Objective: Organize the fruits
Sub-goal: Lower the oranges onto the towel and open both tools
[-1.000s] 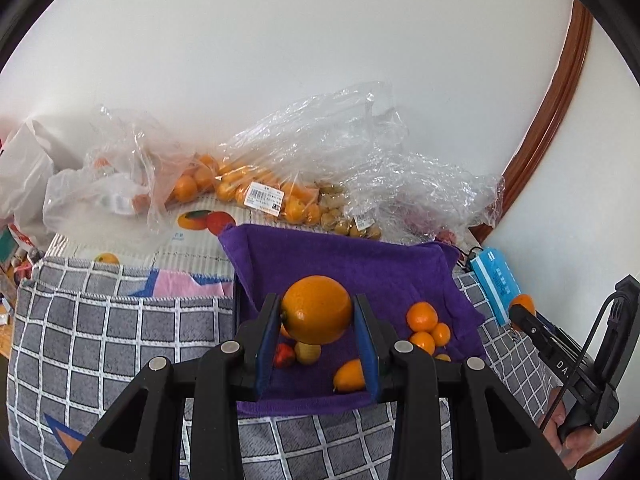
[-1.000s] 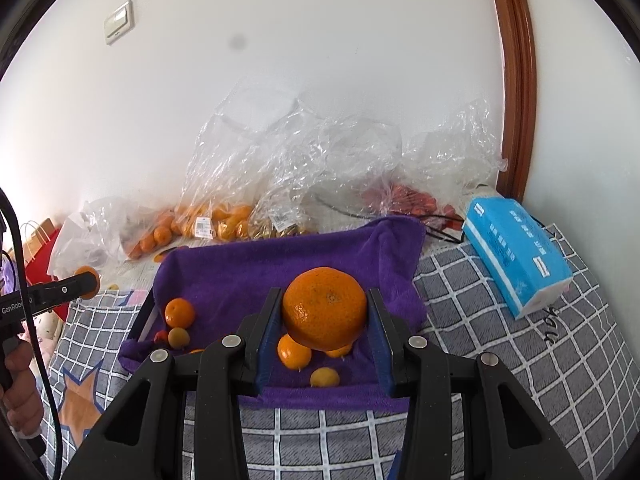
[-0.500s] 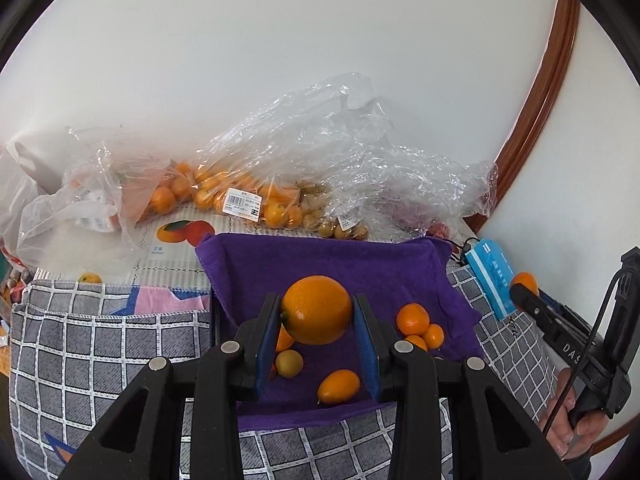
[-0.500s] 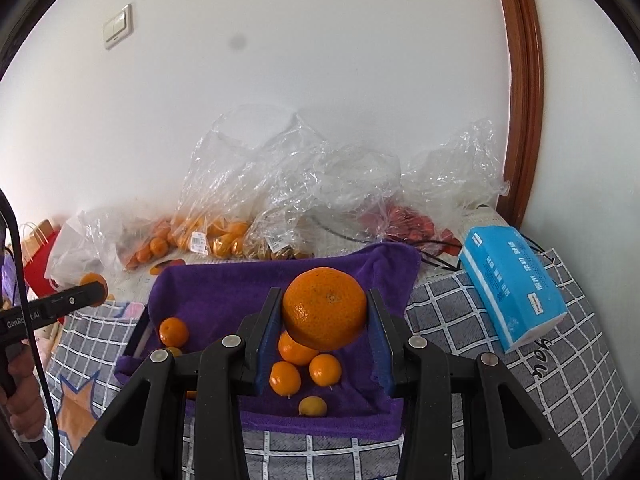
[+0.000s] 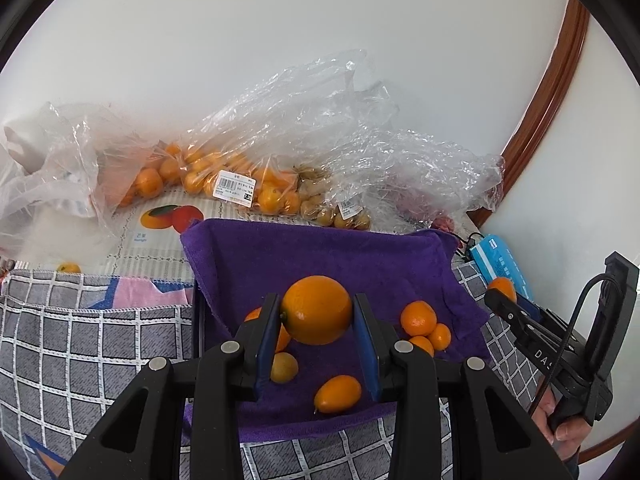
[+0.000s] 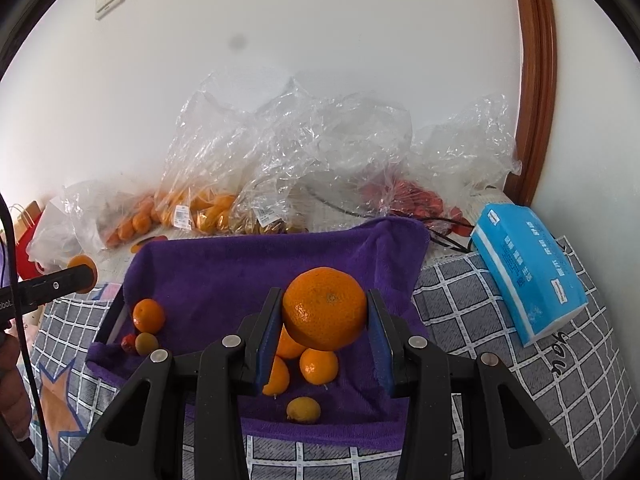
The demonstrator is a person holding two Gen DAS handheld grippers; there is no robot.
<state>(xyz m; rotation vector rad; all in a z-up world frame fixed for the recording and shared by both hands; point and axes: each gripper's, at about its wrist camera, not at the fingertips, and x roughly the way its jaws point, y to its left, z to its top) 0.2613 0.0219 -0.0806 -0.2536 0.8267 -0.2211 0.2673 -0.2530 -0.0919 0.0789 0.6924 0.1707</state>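
My left gripper (image 5: 316, 320) is shut on a smooth orange (image 5: 317, 309), held above a tray lined with a purple towel (image 5: 320, 256). Small oranges (image 5: 418, 318) and a kumquat (image 5: 337, 393) lie on that towel. My right gripper (image 6: 325, 322) is shut on a larger mandarin (image 6: 325, 308), also above the purple towel (image 6: 240, 272). Below it lie small oranges (image 6: 319, 366) and a kumquat (image 6: 303, 410); another small orange (image 6: 148, 315) sits at the tray's left. The other gripper's tip with its orange shows at the right edge in the left wrist view and at the left edge in the right wrist view.
Clear plastic bags of oranges (image 5: 224, 184) and other fruit (image 6: 416, 200) are heaped against the white wall behind the tray. A blue tissue pack (image 6: 528, 276) lies to the right on the grey checked cloth (image 5: 80, 340). A brown door frame (image 6: 536, 80) stands at the right.
Both grippers have moved forward and slightly down over the tray, so the towel and fruit sit closer and lower in view. Both still clamp their oranges.
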